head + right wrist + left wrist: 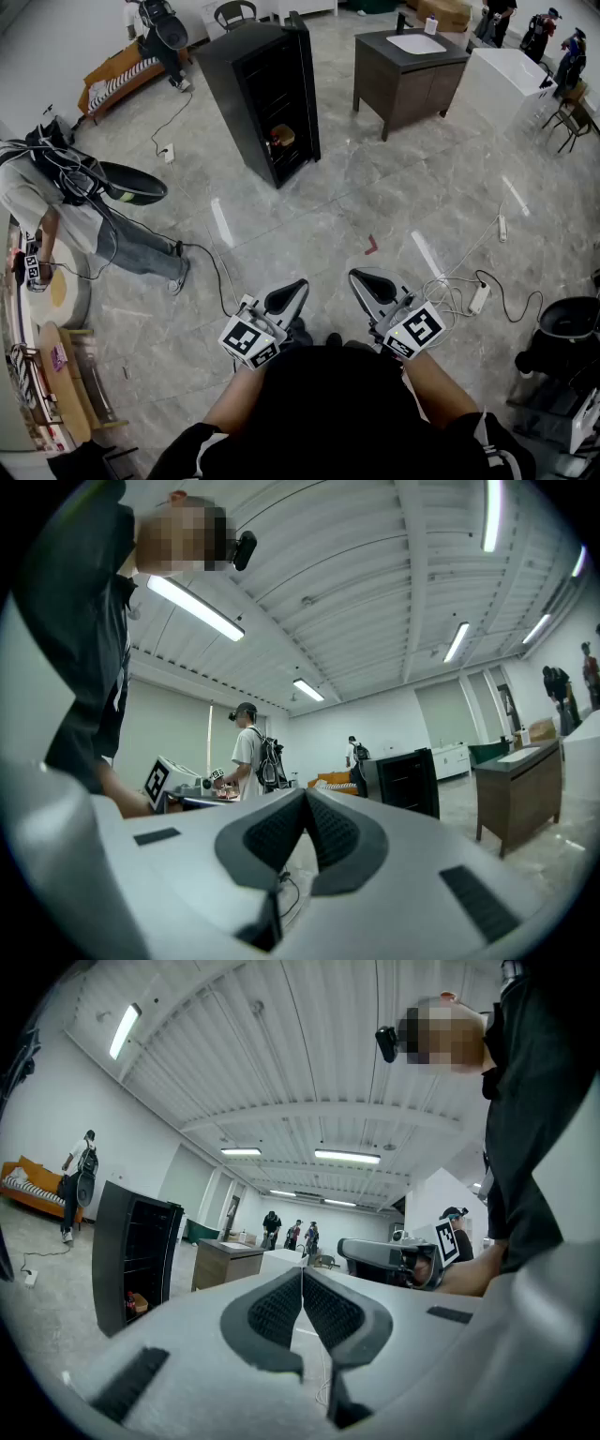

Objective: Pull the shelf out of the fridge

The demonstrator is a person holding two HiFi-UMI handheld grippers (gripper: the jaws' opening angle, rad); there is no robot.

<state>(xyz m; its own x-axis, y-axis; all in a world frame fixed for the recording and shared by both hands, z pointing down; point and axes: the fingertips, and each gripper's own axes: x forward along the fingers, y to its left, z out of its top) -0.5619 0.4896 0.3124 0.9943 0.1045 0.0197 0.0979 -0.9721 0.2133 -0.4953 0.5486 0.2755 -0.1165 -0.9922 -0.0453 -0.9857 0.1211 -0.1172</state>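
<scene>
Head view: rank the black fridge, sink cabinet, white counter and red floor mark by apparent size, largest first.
1. black fridge
2. sink cabinet and white counter: look about alike, not ranked
3. red floor mark: smallest, though nearest the camera

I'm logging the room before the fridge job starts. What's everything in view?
fridge: one, black, on the floor far ahead
sink cabinet: one, dark brown with a white basin, right of the fridge
counter: one, white, far right
sofa: one, orange, far left
power strip: one, white, on the floor at right
floor mark: one, red, just ahead
bystander: one, grey clothes, left edge
left gripper: one, white, jaws shut, empty
right gripper: one, white, jaws shut, empty
</scene>
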